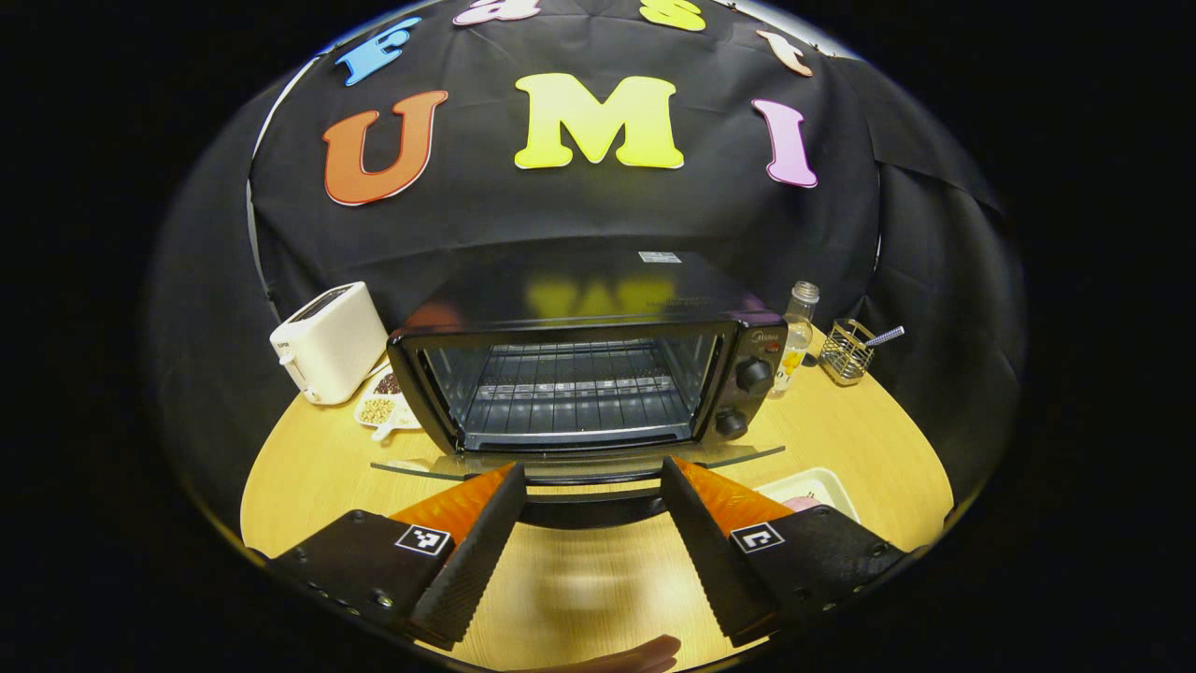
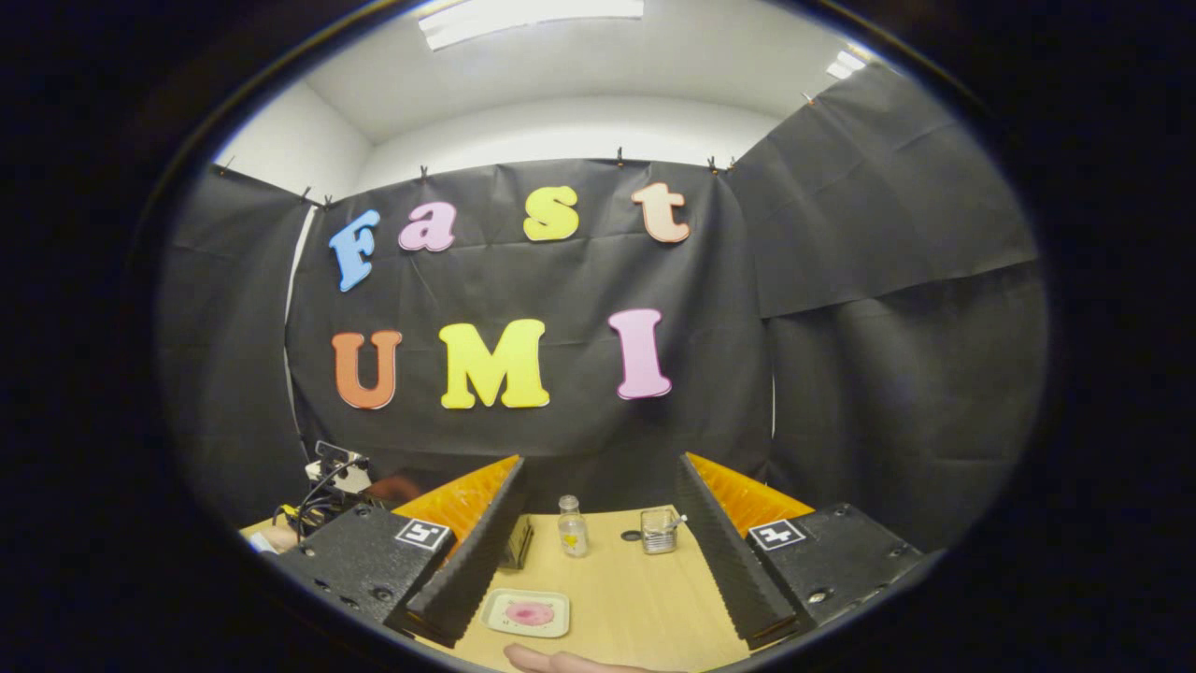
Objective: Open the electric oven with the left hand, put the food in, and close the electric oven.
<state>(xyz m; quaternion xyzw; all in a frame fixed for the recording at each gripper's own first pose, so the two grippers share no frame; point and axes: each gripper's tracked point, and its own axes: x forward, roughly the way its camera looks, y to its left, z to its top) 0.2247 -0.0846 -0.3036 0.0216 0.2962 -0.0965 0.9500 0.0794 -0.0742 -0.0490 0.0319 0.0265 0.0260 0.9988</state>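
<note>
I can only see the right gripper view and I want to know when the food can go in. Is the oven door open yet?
Observer: Yes. In the left gripper view the oven has its glass door folded down flat.
Operator: Is anything inside it already?
Observer: No, the wire rack is bare.
Operator: What is the left gripper doing?
Observer: The left gripper is open, with its fingers spread to either side of the door's handle.
</note>
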